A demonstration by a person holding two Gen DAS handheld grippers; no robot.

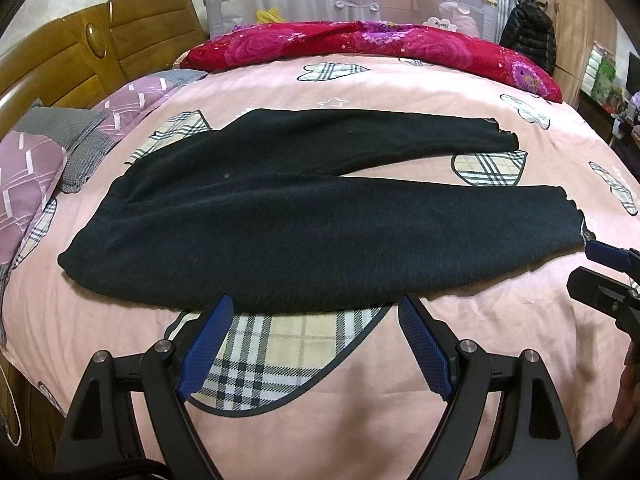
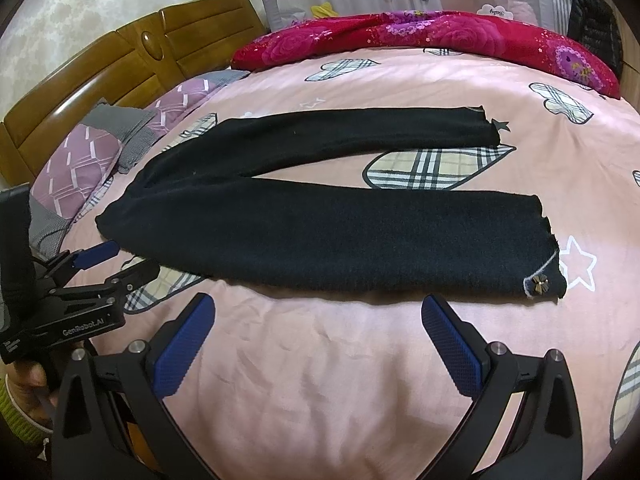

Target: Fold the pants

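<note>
Black pants [image 1: 304, 224] lie flat on the pink bedspread, waist to the left, both legs spread apart to the right. They also show in the right wrist view [image 2: 320, 236]. My left gripper [image 1: 316, 304] is open and empty, fingertips at the near edge of the near leg close to the waist. It appears from the side in the right wrist view [image 2: 120, 258]. My right gripper [image 2: 320, 304] is open and empty, just short of the near leg's lower part, beside a small bow ornament [image 2: 540, 282] at the cuff. Its tip shows in the left wrist view [image 1: 608, 258].
A red floral quilt [image 1: 380, 46] lies along the bed's far side before a grey bed rail [image 1: 352, 0]. Purple and grey pillows [image 1: 48, 168] and a wooden headboard [image 1: 80, 52] are at the left. A black jacket [image 1: 530, 36] hangs at the far right.
</note>
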